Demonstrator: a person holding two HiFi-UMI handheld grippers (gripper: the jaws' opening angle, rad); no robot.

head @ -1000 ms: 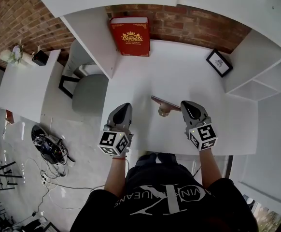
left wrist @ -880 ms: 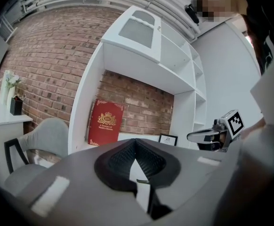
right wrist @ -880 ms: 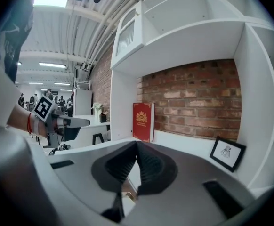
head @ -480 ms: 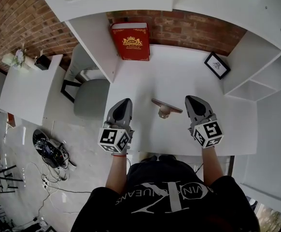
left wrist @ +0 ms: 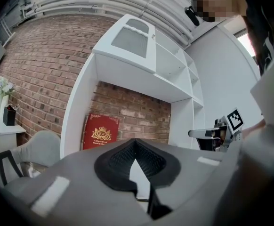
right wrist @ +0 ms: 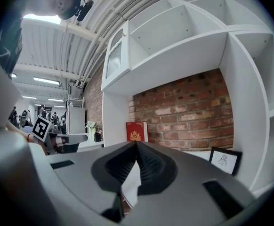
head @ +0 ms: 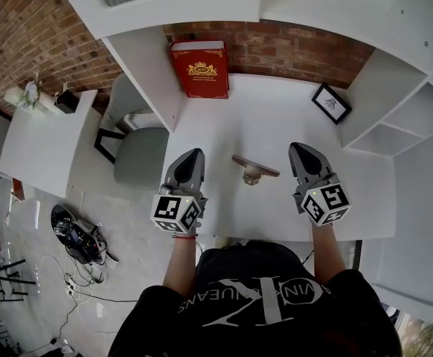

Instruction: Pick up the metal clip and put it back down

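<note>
While left gripper [head: 193, 155] and right gripper [head: 297, 147] jaws meet empty, red book [head: 199, 69] crest perhaps "RW"

The head view looks steeply down from high over the white desk [head: 276, 125], with the red book [head: 199, 68] upright at the desk's far side against the brick wall [head: 291, 47]. The cameras on the left gripper [head: 190, 155] and right gripper [head: 300, 149] sit low, close behind their jaws. Both face level toward the book, one nearly straight before it and the other off to its right. All three views share the book and the wall.
</note>
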